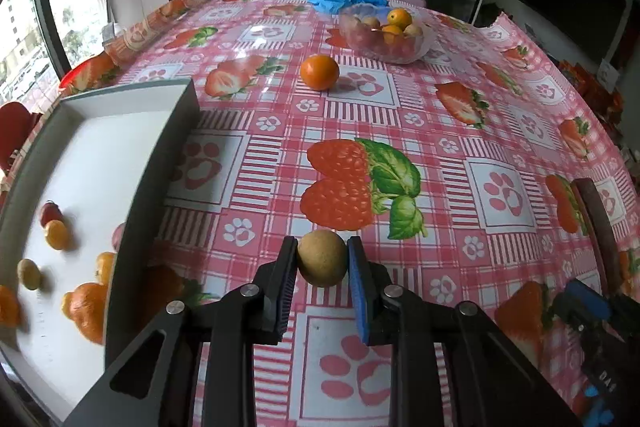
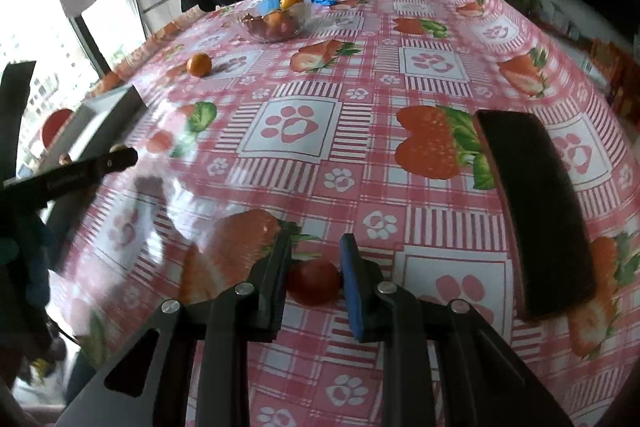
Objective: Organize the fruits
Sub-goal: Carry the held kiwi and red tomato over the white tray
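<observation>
At the bottom centre of the left wrist view, the left gripper (image 1: 322,257) is clamped on a tan fruit (image 1: 322,259) above the tablecloth (image 1: 440,131), right of the white tray (image 1: 100,155). At the bottom centre of the right wrist view, the right gripper (image 2: 314,281) is clamped on a tomato (image 2: 313,282). An orange (image 1: 319,72) lies near the bowl (image 1: 384,35) in the upper middle.
</observation>
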Demonstrator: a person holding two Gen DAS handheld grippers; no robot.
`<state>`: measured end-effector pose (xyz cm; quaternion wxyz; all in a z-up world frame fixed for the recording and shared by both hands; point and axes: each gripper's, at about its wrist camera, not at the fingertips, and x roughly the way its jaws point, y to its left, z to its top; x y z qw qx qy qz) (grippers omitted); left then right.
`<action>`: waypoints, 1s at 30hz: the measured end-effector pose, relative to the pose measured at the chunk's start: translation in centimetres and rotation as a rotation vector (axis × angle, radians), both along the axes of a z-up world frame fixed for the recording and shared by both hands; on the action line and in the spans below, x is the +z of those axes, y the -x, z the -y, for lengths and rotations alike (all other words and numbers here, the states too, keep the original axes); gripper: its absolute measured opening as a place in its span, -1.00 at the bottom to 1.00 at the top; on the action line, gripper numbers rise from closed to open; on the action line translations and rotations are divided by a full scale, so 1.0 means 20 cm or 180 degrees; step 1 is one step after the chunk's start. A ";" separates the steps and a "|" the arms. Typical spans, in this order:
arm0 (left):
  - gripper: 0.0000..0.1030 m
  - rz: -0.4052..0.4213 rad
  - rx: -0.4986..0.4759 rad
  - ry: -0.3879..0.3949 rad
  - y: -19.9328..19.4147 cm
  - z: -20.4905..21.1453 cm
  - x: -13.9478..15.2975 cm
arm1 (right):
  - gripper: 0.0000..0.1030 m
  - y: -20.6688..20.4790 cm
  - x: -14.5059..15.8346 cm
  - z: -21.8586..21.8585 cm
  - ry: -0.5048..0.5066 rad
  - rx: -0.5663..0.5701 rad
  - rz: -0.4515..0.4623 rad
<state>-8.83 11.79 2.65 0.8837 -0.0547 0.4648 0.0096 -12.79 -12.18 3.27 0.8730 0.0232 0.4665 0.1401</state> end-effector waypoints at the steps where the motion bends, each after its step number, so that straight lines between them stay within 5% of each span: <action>1: -0.49 0.0012 0.0004 -0.0006 0.01 0.00 0.01 | -0.47 0.00 0.01 -0.01 -0.0012 0.0003 0.0004; 30: -0.49 0.0367 0.0178 0.0080 0.16 -0.29 0.23 | -0.47 -0.04 0.18 -0.34 -0.0135 0.0264 -0.0018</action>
